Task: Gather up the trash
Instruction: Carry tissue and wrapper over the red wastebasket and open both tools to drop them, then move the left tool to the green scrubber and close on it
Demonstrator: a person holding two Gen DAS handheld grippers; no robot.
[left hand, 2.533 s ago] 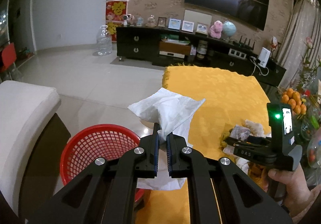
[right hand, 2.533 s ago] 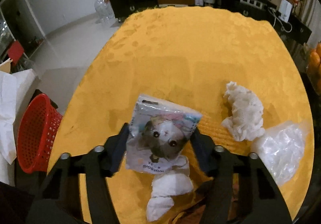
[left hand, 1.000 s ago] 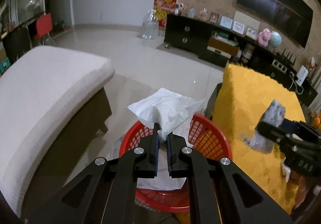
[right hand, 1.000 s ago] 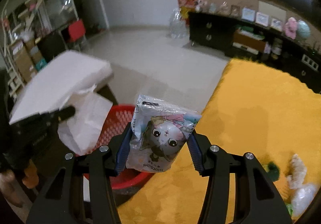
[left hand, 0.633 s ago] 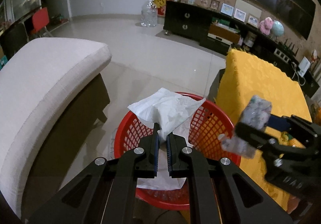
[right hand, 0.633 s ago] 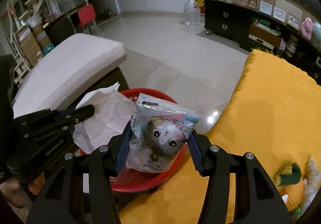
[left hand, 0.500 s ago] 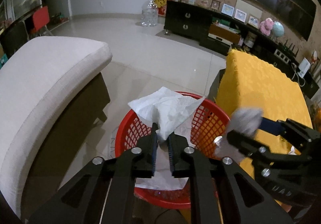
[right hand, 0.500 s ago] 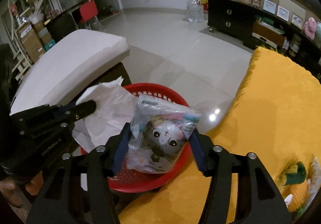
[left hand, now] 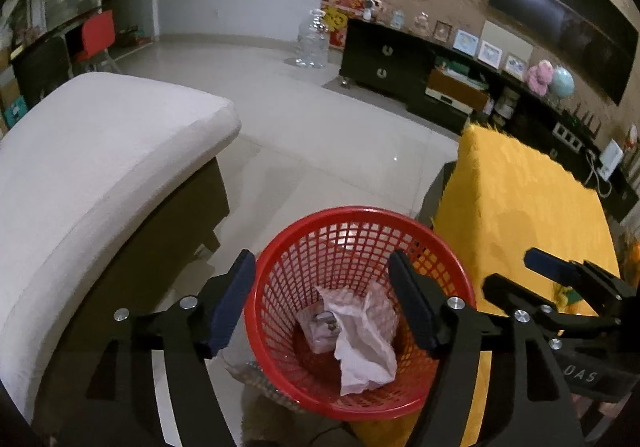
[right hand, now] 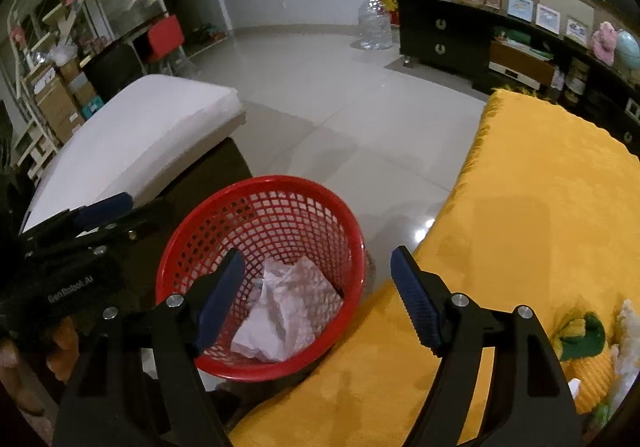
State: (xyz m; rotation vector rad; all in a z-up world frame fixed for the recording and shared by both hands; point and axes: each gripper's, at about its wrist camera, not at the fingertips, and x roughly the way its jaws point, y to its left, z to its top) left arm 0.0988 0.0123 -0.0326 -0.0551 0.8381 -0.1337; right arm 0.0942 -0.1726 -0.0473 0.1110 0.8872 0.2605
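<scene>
A red mesh basket stands on the floor between a white seat and the yellow table. Inside it lie a crumpled white tissue and, partly under the tissue, a pale snack packet. My left gripper hangs over the basket, its jaws opening with nothing between them. My right gripper is above the basket's table-side rim, its jaws also opening and empty. Each gripper shows in the other's view: the right gripper and the left gripper.
A white cushioned seat stands left of the basket and the yellow-covered table right of it. A green and yellow scrap and a white wad lie on the table. A black cabinet lines the far wall.
Both grippers have opened. The tissue dropped from the left one and the snack packet from the right one; both now lie in the red basket.
</scene>
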